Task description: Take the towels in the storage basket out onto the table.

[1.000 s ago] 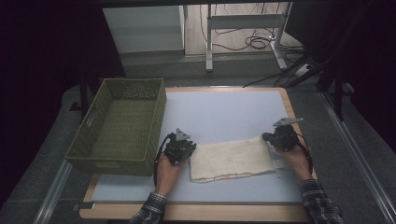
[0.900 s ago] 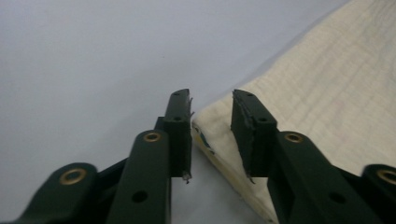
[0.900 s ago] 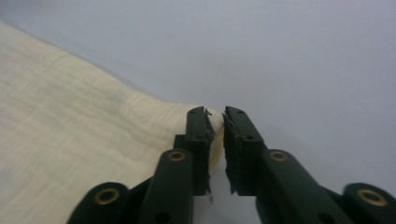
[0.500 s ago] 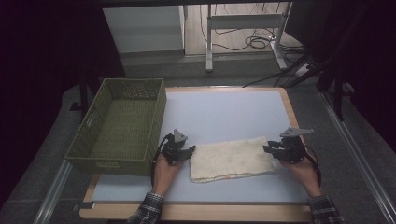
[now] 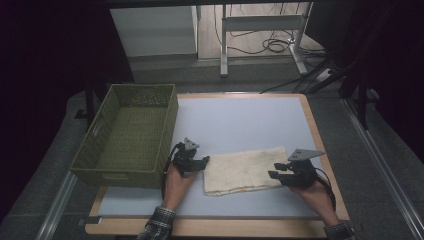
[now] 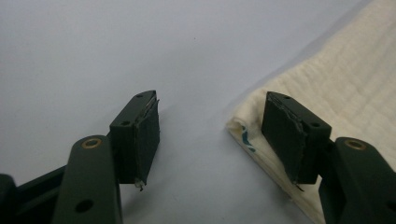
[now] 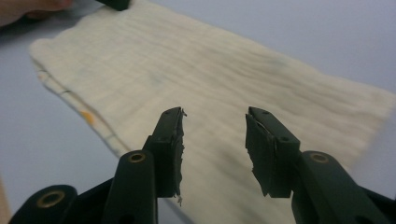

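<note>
We see a folded cream cloth (image 5: 243, 170) lying flat on the pale tabletop (image 5: 240, 120), right of a green woven basket (image 5: 131, 135). The left tool (image 5: 200, 163) sits at its left corner, jaws apart; the right tool (image 5: 278, 174) hovers over its right end, jaws apart, gripping nothing.

Basket (image 5: 131, 135) blocks table (image 5: 240, 117) left; far half open, apparently unobstructed.
</note>
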Demonstrator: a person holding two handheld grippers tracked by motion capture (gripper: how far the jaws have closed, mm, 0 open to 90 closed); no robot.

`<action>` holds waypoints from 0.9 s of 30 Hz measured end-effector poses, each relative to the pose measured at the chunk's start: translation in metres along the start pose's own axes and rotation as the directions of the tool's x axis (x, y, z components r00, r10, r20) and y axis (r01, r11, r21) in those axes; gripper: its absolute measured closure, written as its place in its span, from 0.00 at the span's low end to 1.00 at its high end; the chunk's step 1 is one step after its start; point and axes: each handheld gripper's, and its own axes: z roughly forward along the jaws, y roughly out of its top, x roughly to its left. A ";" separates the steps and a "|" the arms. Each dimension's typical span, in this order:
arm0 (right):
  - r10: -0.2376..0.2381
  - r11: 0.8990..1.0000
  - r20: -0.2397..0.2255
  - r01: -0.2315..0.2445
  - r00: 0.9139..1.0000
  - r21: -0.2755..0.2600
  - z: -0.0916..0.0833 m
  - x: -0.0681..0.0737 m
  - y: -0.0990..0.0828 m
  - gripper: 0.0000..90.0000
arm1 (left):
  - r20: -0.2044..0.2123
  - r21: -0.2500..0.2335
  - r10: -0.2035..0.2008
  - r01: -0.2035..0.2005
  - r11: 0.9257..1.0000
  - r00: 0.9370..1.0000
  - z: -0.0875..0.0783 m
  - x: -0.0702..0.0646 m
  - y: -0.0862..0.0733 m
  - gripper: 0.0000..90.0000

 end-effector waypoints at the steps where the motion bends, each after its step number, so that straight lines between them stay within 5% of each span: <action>1: 0.000 1.000 0.000 0.000 1.000 0.000 0.000 0.000 0.000 0.63 | 0.000 0.000 0.000 0.000 1.000 1.000 0.000 0.000 0.000 0.41; 13: -0.086 0.996 -0.156 0.091 0.984 0.021 0.044 0.061 0.016 0.67 | 0.005 0.000 -0.001 0.001 1.000 1.000 0.000 0.000 0.000 0.40; 17: -0.114 0.993 -0.199 0.120 0.973 0.018 0.059 0.079 0.026 0.68 | 0.009 0.001 0.000 0.000 1.000 1.000 0.000 0.000 0.000 0.39; 20: -0.130 0.990 -0.258 0.140 0.957 0.020 0.073 0.098 0.036 0.73 | 0.012 0.000 0.000 0.000 1.000 1.000 0.000 0.000 0.000 0.38; 27: -0.180 0.981 -0.292 0.195 0.939 0.022 0.098 0.127 0.050 0.72 | 0.015 -0.001 0.000 0.000 1.000 1.000 0.000 0.000 0.000 0.38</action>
